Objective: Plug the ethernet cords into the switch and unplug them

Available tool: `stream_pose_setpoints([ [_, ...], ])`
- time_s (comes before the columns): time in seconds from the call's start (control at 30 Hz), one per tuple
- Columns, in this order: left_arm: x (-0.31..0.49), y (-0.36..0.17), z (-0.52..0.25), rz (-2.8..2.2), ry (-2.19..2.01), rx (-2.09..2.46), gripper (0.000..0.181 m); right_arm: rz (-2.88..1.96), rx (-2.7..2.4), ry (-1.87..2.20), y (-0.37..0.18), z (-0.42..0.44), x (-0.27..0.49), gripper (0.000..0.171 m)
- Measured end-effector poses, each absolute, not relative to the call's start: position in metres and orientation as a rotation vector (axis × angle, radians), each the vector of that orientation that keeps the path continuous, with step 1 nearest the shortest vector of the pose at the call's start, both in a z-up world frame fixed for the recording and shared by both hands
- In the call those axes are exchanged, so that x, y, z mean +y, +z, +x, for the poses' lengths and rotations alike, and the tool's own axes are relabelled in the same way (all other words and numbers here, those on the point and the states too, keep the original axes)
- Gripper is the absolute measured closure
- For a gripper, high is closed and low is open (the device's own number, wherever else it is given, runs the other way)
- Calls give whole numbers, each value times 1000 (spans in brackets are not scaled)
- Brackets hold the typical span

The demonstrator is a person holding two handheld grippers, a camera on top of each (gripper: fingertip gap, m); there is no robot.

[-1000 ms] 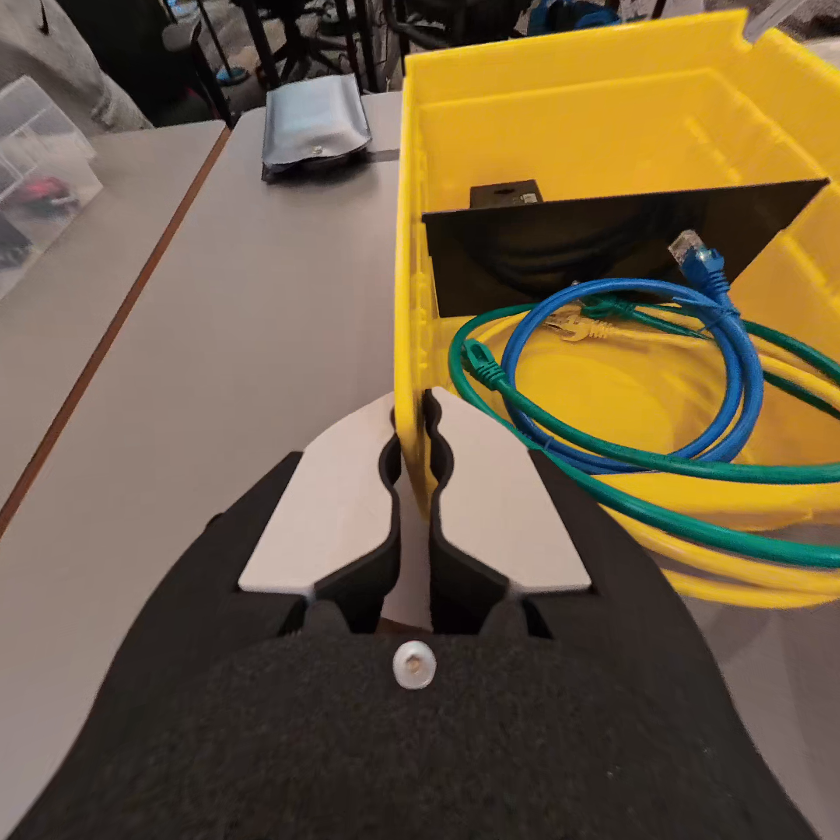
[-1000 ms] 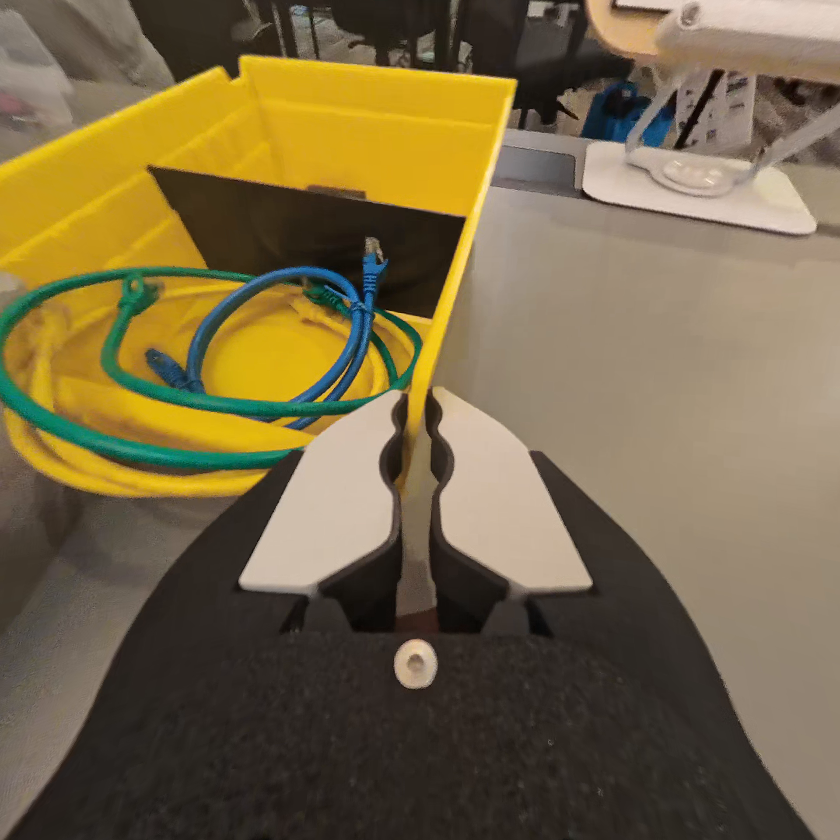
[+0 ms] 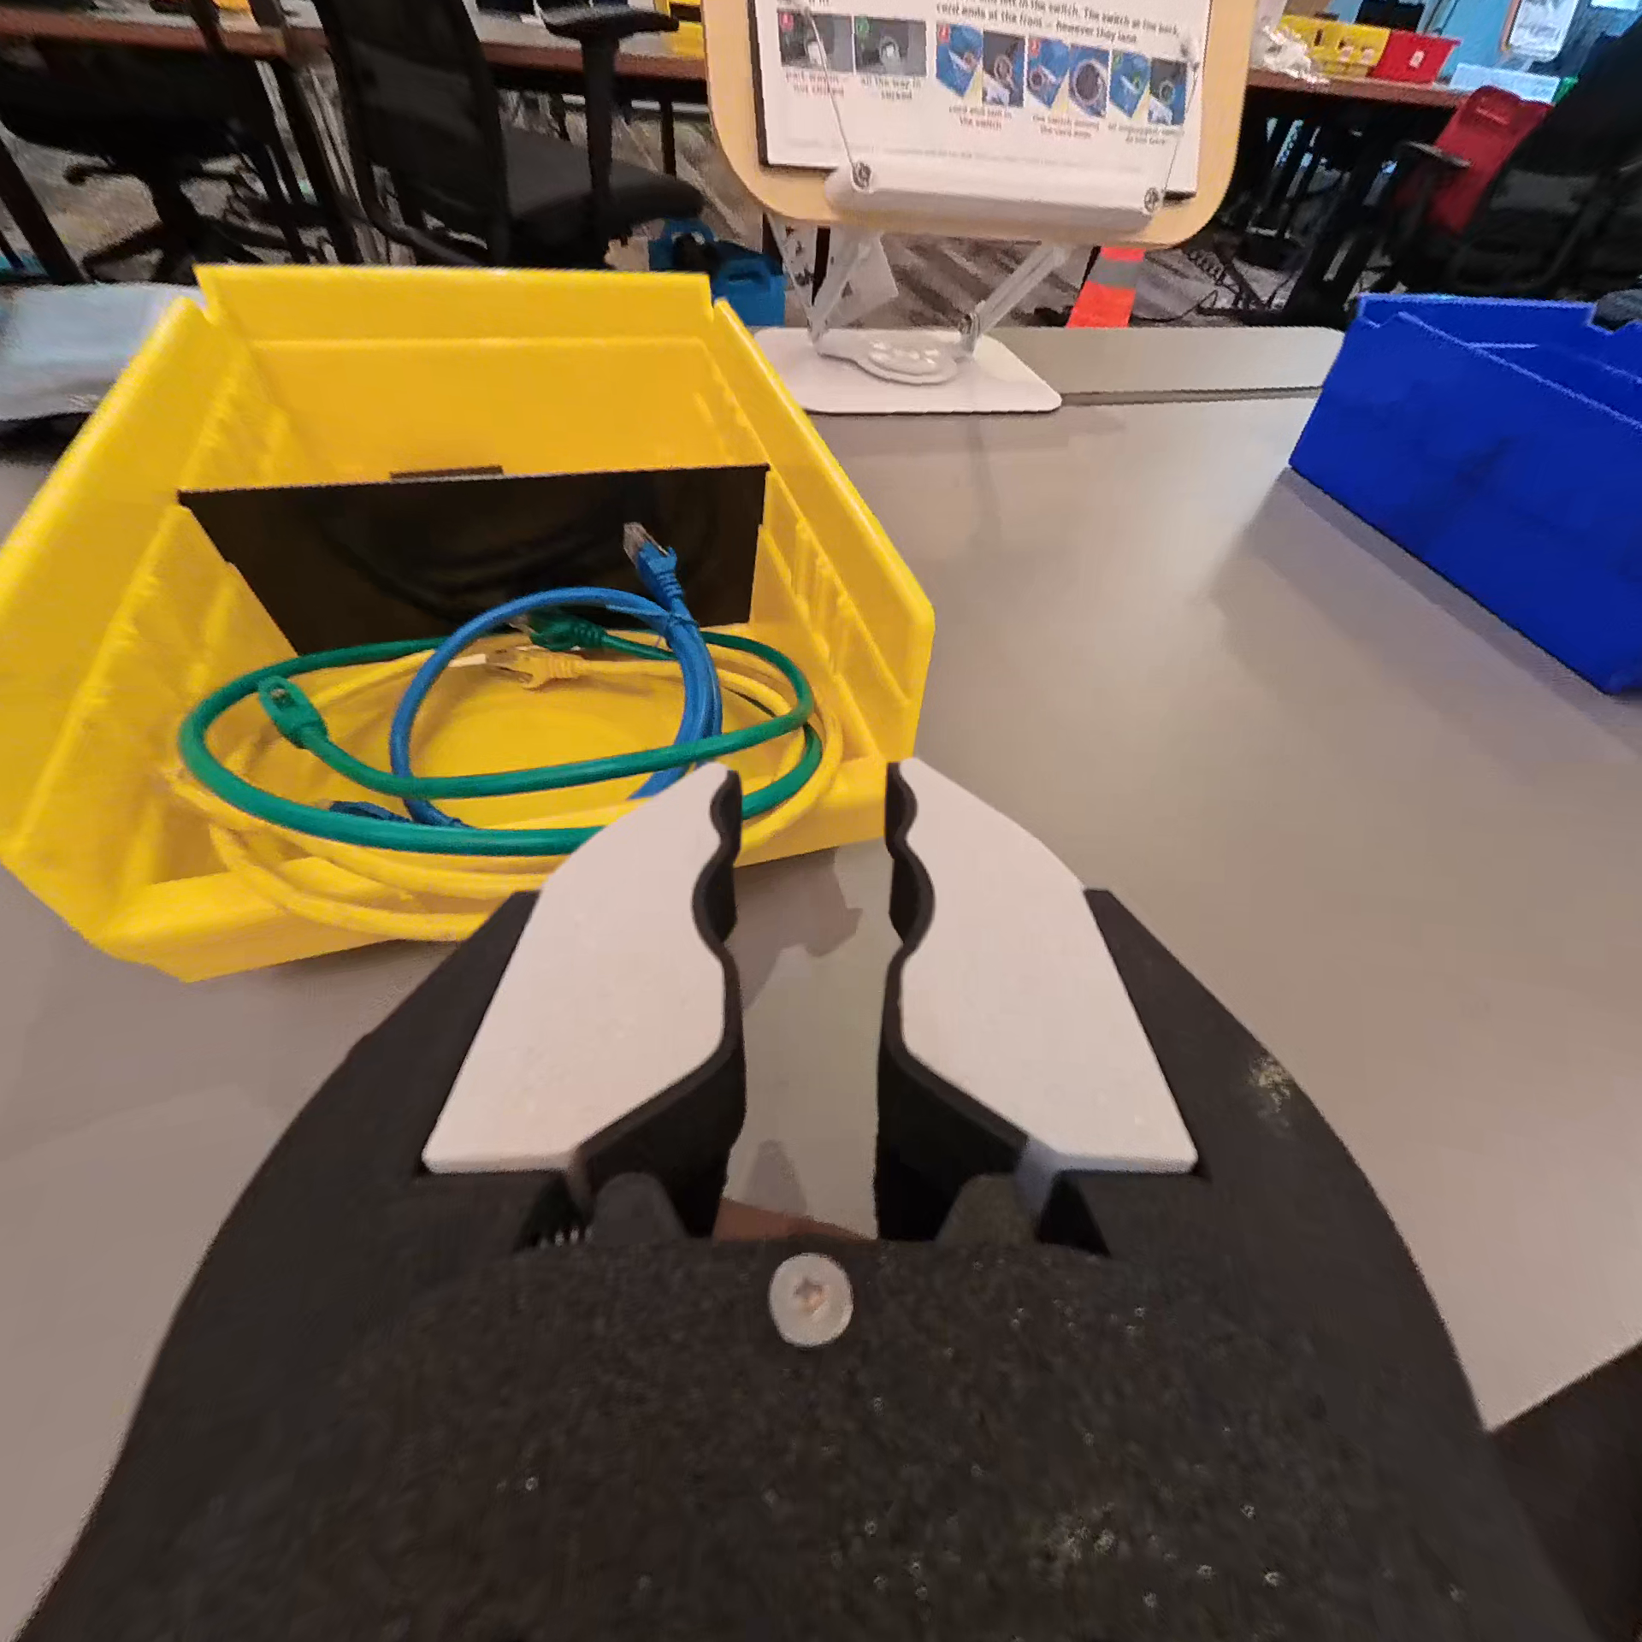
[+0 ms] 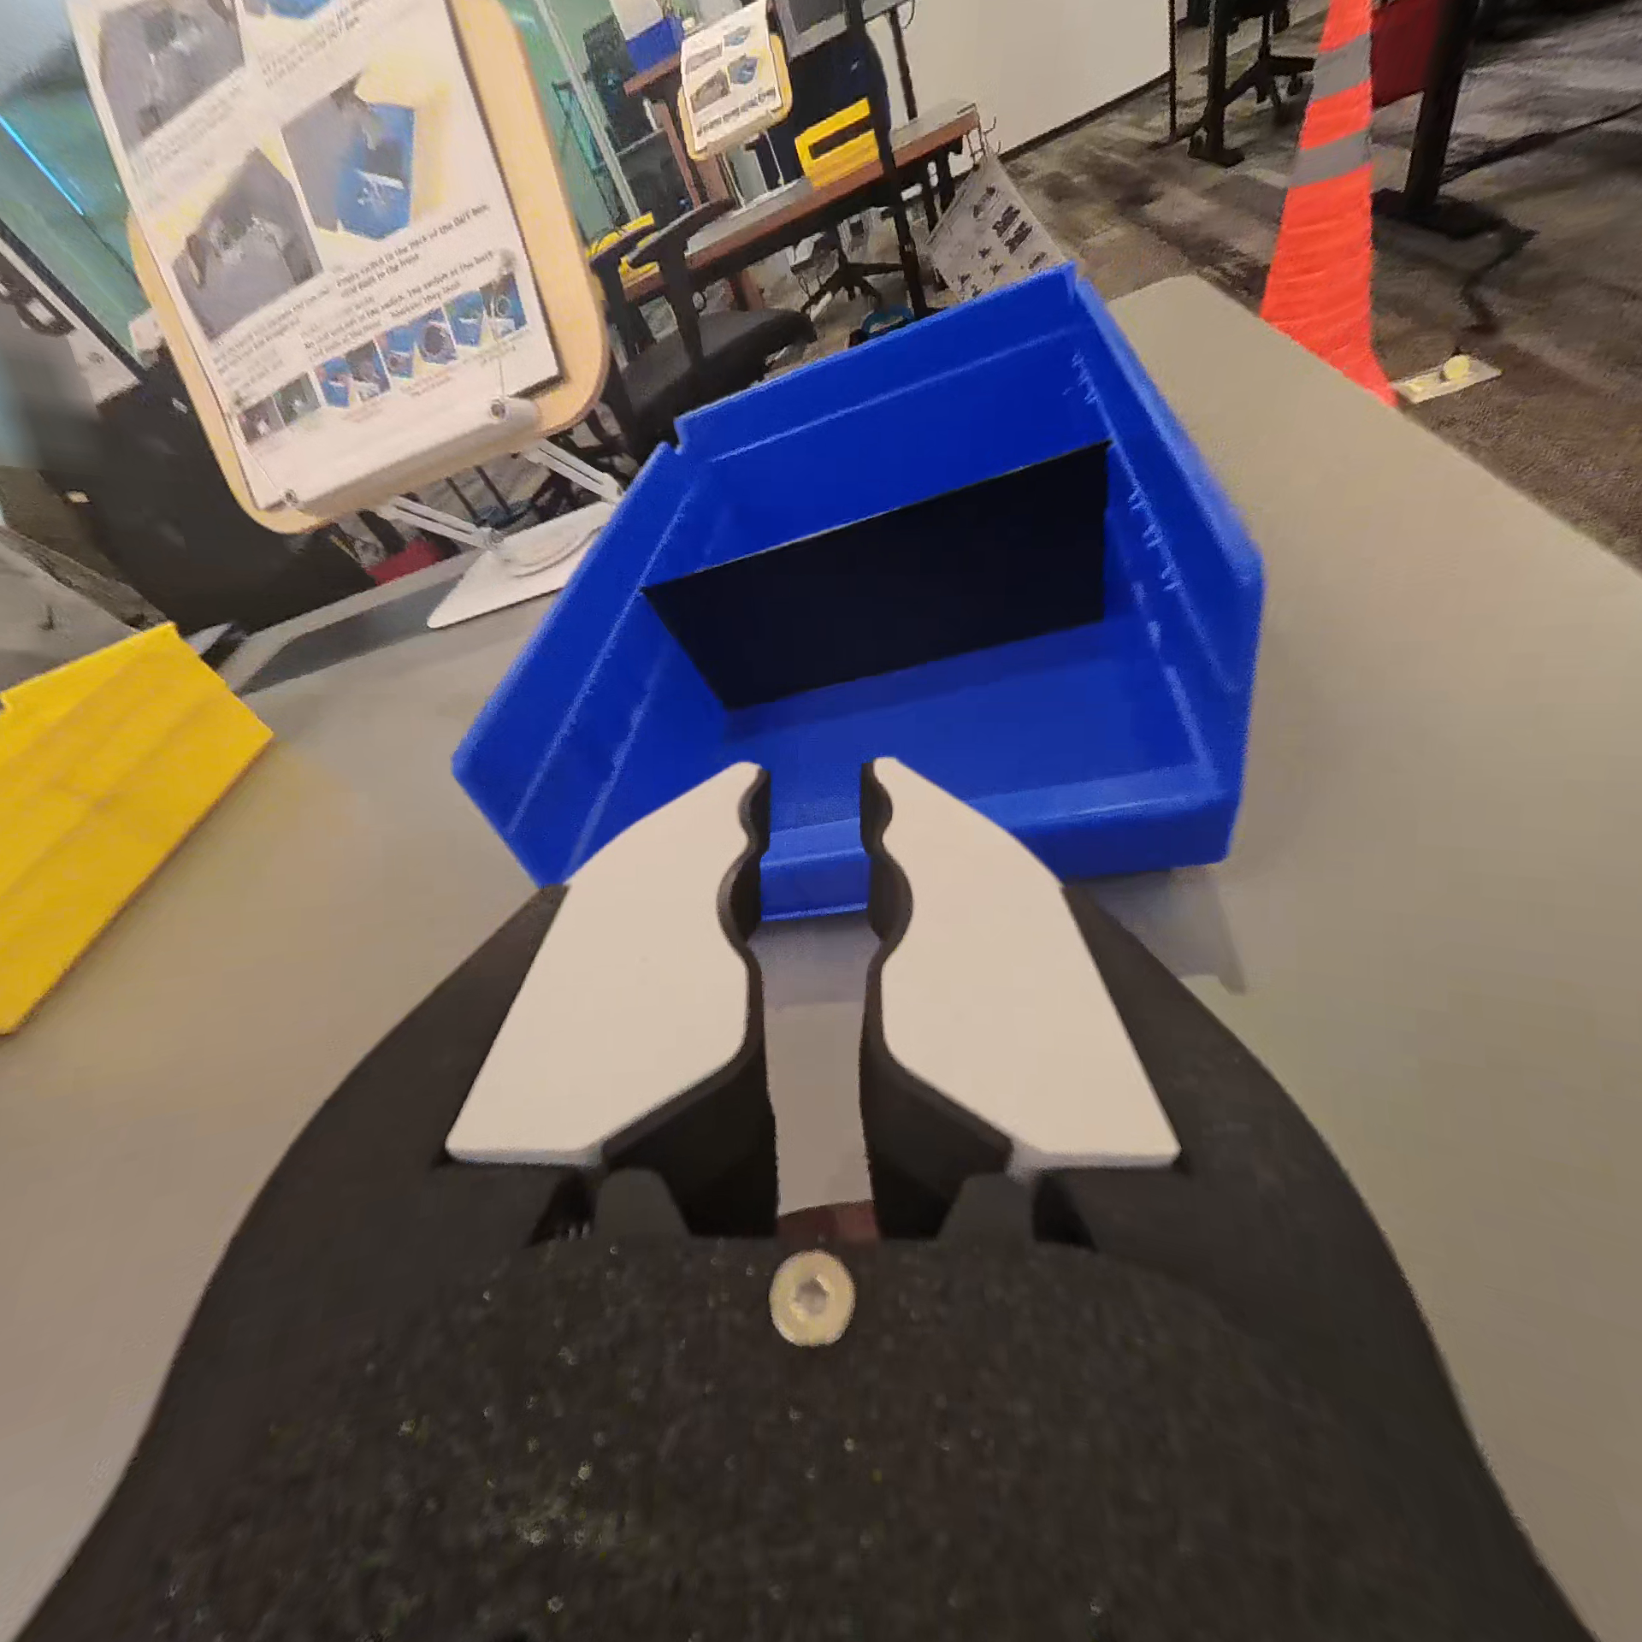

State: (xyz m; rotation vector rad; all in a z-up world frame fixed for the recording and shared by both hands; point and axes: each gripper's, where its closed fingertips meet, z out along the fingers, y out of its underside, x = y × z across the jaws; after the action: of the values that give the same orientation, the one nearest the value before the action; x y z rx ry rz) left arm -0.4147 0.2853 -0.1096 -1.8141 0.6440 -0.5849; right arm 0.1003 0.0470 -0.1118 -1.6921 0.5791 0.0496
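Left two-finger gripper with grey pads on black foam: jaws parted by a clear gap, nothing between them, held above the smooth grey tabletop just off the front right corner of the open-fronted yellow plastic bin. In that bin's front section, three coiled ethernet cords: thin blue cord with one plug standing upright against the flat black divider panel, green cord looped around it, yellow cord lowest, sagging over the bin's low front lip. Behind the divider, only a dark top edge of something, too hidden to call the switch. Right of the gripper, a broad bare stretch of table up to the open-fronted blue plastic bin. Past the yellow bin's back wall, a wooden-framed instruction board on a white stand.

Right two-finger gripper of the same build: jaws apart by a narrower gap, likewise holding nothing, aimed at the low front lip of the blue bin and close to it. Inside that bin, a dark divider across the middle, front section bare. Corner of the yellow bin at far left, well apart from the blue one, open table between. Table edge close beyond the blue bin's right wall, with an orange traffic cone on the floor past it.
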Motion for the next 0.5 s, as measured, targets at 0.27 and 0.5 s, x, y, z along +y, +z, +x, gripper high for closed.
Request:
stream_pose_setpoints([
  [0.27, 289, -113, -421, -1841, -585, 621, 147, -1758, 479, -128, -114, 96, 51, 155],
  [0.5, 289, -115, -420, -1833, -533, 647, 147, -1752, 440, -152, -111, 90, 53, 157],
])
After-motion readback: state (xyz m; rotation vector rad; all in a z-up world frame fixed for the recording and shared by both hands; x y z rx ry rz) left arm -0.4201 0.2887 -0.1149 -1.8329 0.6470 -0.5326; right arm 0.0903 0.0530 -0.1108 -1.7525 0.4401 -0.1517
